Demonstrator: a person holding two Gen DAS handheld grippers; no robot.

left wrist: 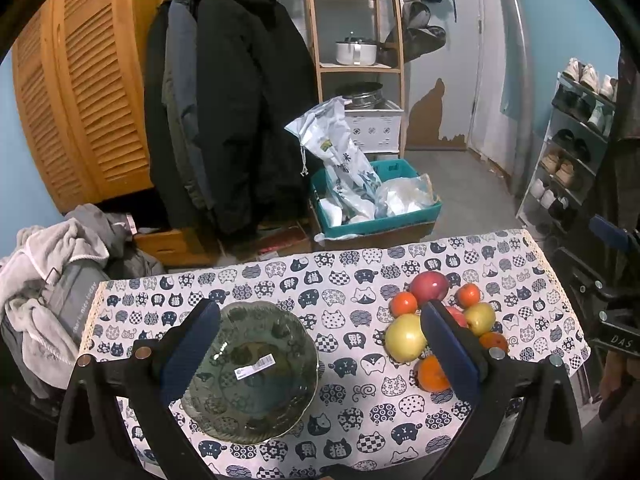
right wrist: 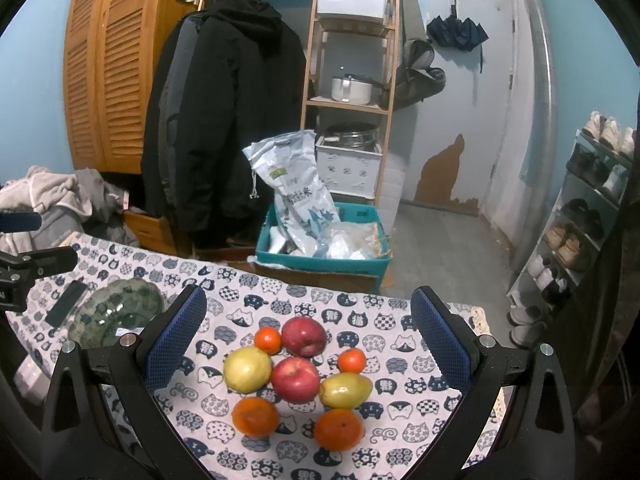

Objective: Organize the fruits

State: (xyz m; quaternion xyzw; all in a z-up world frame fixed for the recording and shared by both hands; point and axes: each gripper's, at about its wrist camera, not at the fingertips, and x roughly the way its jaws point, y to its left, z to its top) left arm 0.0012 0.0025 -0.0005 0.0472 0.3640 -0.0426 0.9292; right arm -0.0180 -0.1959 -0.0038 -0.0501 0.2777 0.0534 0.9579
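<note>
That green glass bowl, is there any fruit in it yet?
Empty. Through the bowl only a sticker and the cat-print cloth show; the fruit lies beside it on the cloth.

Cat-print table (left wrist: 360, 420), glass bowl (left wrist: 256, 392), fruit pile (right wrist: 298, 376)

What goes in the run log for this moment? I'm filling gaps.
stage: start | left gripper: open over glass bowl, empty | right gripper: open above fruit pile | fruit: all on tablecloth
</note>
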